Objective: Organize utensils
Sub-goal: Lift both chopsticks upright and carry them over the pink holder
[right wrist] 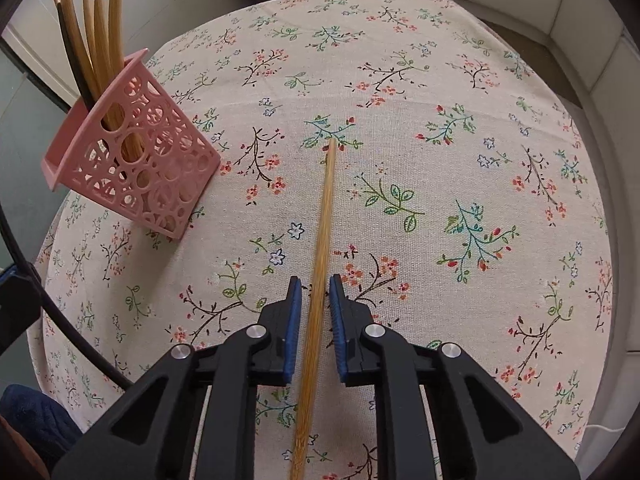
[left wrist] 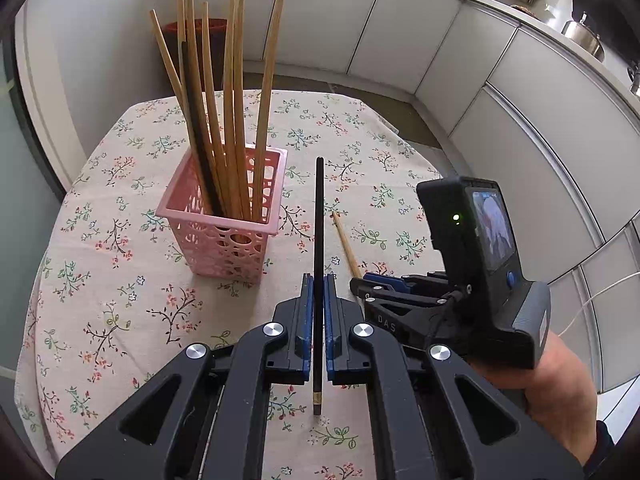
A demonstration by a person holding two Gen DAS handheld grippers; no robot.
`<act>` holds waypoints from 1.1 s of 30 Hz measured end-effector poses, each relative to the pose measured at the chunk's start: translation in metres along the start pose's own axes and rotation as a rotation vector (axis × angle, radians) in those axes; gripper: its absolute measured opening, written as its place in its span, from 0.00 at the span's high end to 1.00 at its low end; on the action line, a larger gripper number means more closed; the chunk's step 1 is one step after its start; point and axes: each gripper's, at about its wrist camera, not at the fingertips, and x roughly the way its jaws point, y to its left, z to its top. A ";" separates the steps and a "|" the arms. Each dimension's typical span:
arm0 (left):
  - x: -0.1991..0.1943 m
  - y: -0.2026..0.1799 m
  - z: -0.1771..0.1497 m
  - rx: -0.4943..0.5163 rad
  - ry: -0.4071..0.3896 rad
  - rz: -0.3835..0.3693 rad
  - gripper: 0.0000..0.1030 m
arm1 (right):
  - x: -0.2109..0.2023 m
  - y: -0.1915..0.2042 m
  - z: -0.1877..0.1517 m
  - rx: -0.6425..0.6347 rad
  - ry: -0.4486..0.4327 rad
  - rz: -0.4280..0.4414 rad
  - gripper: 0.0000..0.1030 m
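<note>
A pink perforated basket (left wrist: 224, 236) stands on the floral tablecloth and holds several bamboo chopsticks and one black one; it also shows in the right wrist view (right wrist: 136, 160). My left gripper (left wrist: 319, 280) is shut on a black chopstick (left wrist: 319, 220), held above the table to the right of the basket. My right gripper (right wrist: 315, 284) is open, its jaws on either side of a bamboo chopstick (right wrist: 322, 224) that lies on the cloth. The same chopstick (left wrist: 347, 246) and my right gripper (left wrist: 384, 286) show in the left wrist view.
The round table (right wrist: 440, 80) is covered by a floral cloth. White kitchen cabinets (left wrist: 520, 120) curve around the right with pots on the counter. A dark red stool (left wrist: 200, 36) stands behind the table. A black cable (right wrist: 60, 320) runs at the left.
</note>
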 end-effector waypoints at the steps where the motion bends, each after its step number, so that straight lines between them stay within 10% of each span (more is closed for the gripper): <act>1: -0.001 -0.001 0.000 0.001 -0.002 -0.002 0.96 | -0.001 0.002 0.000 -0.007 -0.002 -0.003 0.93; 25: -0.043 -0.001 0.015 0.029 -0.174 -0.079 0.96 | -0.140 -0.009 0.009 0.065 -0.610 0.140 0.93; 33: -0.089 0.017 0.030 0.008 -0.340 -0.095 0.96 | -0.165 -0.008 0.001 0.088 -0.787 0.129 0.93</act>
